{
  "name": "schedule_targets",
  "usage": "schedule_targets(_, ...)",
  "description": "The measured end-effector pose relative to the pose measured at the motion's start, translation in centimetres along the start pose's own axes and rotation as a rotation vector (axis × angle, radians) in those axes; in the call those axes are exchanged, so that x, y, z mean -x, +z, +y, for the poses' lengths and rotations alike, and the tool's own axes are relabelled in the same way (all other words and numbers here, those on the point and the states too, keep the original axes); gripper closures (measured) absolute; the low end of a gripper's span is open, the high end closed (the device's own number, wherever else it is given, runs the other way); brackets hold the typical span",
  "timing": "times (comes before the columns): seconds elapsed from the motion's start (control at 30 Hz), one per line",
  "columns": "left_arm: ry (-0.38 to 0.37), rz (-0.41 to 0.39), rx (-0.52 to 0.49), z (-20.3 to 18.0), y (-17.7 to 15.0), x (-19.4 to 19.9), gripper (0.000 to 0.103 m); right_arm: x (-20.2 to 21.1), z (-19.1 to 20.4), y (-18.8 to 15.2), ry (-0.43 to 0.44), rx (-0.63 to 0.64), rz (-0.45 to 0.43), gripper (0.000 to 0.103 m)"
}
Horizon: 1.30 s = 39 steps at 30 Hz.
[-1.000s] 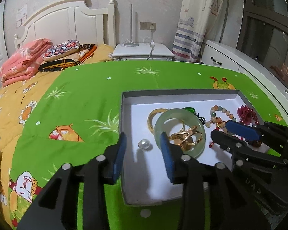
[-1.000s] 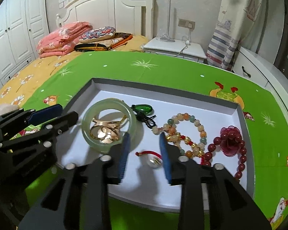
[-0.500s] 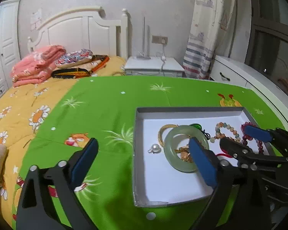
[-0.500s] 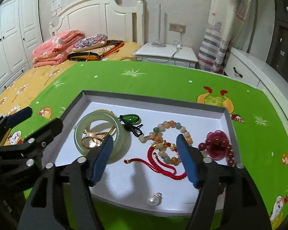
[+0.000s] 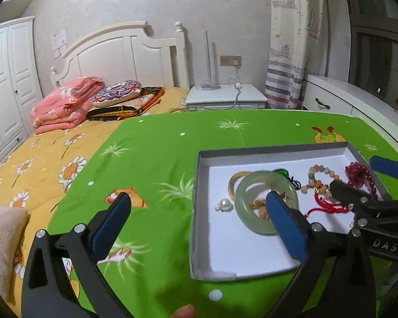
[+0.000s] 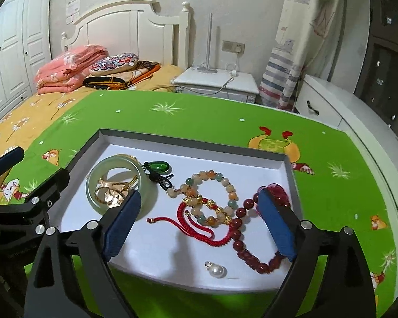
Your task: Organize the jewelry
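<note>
Both grippers, left gripper (image 5: 196, 212) and right gripper (image 6: 199, 212), have spread wide, empty

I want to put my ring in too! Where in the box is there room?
The near part of the white tray is bare, apart from the pearl. The far strip is bare too. The middle is crowded: jade bangle, red cord, bead bracelets.
</note>
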<state>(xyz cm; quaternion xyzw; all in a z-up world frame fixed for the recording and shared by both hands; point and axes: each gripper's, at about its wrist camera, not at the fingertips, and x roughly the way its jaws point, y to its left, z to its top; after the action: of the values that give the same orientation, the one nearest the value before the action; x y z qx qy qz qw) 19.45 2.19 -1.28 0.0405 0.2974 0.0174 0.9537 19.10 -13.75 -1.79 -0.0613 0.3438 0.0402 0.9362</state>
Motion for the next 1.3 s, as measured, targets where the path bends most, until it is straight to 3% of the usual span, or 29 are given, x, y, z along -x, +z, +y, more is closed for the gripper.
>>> schedule_targets(0.3,-0.013,0.0,0.016,-0.2,-1.7,2.1,0.005,2.8,0.2,-1.5,-0.033,0.022,-0.046,0.019)
schedule_targets(0.4,0.014,-0.008,0.032,-0.2,-2.2,2.8,0.005,3.8,0.1,-2.7,-0.052,0.031,-0.06,0.019)
schedule_targets(0.73,-0.011,-0.024,0.083,0.2,-3.5,6.5,0.005,8.0,-1.0,-6.2,-0.027,-0.076,-0.158,0.019)
schedule_targets(1.3,-0.047,-0.04,0.094,0.6,-6.8,10.0,0.005,12.8,-0.6,-9.9,-0.023,-0.046,-0.239,0.019)
